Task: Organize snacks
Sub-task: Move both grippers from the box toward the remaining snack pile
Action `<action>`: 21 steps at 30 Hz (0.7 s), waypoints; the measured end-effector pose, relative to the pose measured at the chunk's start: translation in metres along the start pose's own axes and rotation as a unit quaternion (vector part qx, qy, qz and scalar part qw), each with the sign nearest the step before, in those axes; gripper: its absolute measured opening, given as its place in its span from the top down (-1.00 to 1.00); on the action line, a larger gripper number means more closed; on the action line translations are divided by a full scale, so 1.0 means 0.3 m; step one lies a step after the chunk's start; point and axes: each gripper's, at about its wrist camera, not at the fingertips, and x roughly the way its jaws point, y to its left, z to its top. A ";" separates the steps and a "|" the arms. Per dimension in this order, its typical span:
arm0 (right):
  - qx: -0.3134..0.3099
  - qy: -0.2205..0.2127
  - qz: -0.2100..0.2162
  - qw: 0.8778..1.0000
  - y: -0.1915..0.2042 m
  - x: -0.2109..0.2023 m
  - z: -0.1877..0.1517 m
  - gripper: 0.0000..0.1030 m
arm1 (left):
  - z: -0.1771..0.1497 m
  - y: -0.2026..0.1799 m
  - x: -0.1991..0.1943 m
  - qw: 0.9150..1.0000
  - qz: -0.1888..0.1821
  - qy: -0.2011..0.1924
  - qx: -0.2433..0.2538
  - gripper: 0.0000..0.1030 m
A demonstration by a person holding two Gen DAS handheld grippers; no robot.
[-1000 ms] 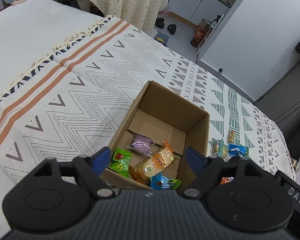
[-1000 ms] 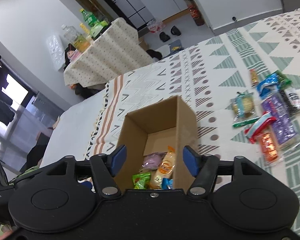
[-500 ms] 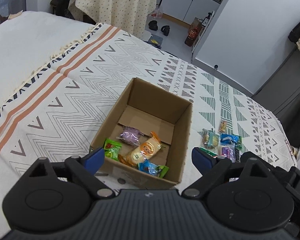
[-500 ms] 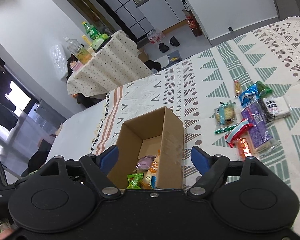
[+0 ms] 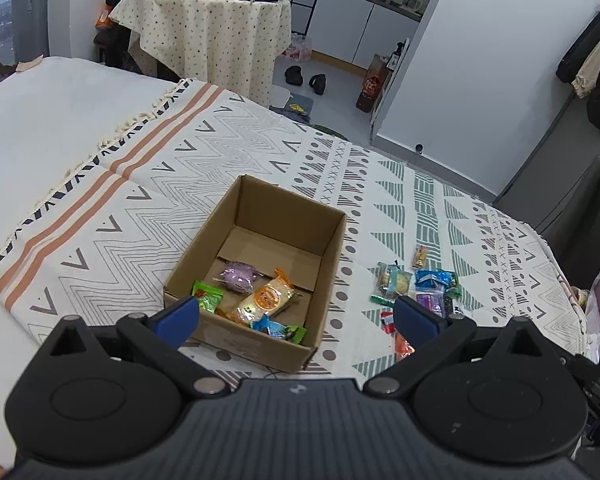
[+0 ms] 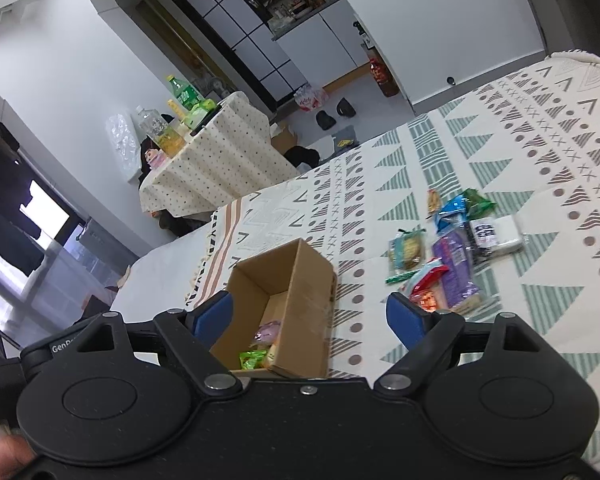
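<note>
With both jaws spread wide and empty, the right gripper point(image 6: 308, 316) is hovering nearer the loose snacks point(image 6: 452, 256), which are lying on the blanket point(image 6: 540, 184) to its forward right, beside the cardboard box point(image 6: 300, 296), than the left gripper point(image 5: 296, 316).

A bed point(image 5: 52, 128) with a white sheet carries a patterned blanket point(image 5: 172, 184) with fringed edge, orange stripes, grey zigzags and green triangles. On the blanket sits an open cardboard box point(image 5: 332, 256), upright, with wrapped snacks inside. To the box's right, apart from it, a loose cluster of snack packets point(image 6: 448, 248) lies flat on the blanket, among them a purple packet point(image 6: 456, 272), a blue packet point(image 6: 452, 208), a green packet point(image 6: 476, 200) and a white packet point(image 6: 504, 232), several touching or overlapping.
</note>
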 end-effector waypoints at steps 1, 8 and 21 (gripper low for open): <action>0.001 -0.001 0.000 1.000 -0.011 -0.011 -0.002 -0.63 | -0.005 -0.008 -0.003 1.000 0.000 -0.001 0.002 -0.99; 0.002 -0.002 -0.011 1.000 -0.090 -0.067 -0.016 -0.64 | -0.043 -0.071 -0.021 1.000 -0.006 -0.012 0.011 -0.99; 0.014 0.006 -0.028 0.999 -0.247 -0.103 -0.021 -0.65 | -0.099 -0.197 0.032 0.999 -0.022 0.004 0.032 -0.99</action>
